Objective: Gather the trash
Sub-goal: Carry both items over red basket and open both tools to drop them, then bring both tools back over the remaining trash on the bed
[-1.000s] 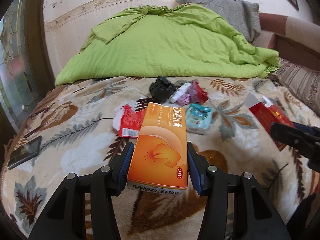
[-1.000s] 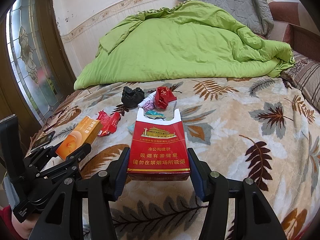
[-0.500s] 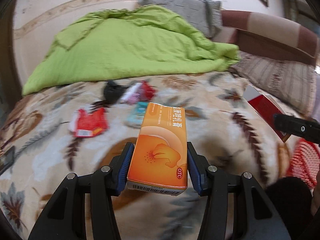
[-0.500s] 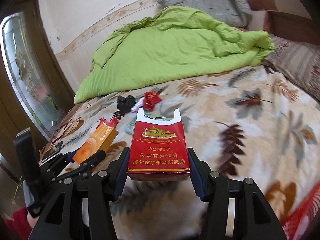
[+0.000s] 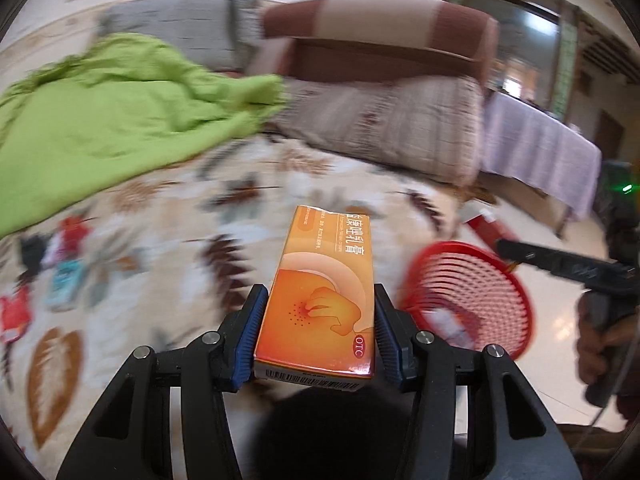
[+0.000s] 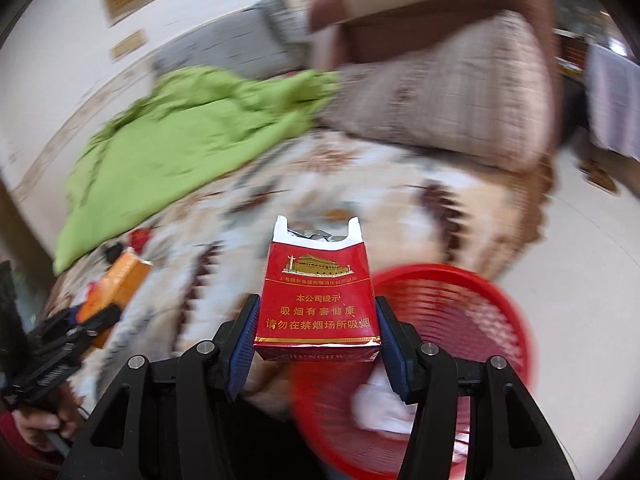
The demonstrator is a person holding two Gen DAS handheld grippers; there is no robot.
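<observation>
Trash partly gathered: my left claw clamps box, right claw clamps pack; basket just right, wrappers remain far left.

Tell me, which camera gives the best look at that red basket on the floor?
The right wrist view: the red basket fills its lower right, its mesh and something white inside visible, though blurred. The left wrist view shows it smaller, side-on, beside the orange box.

a green quilt lies heaped on the far left of the leaf-patterned bedspread; a striped pillow rests to its right.
</observation>
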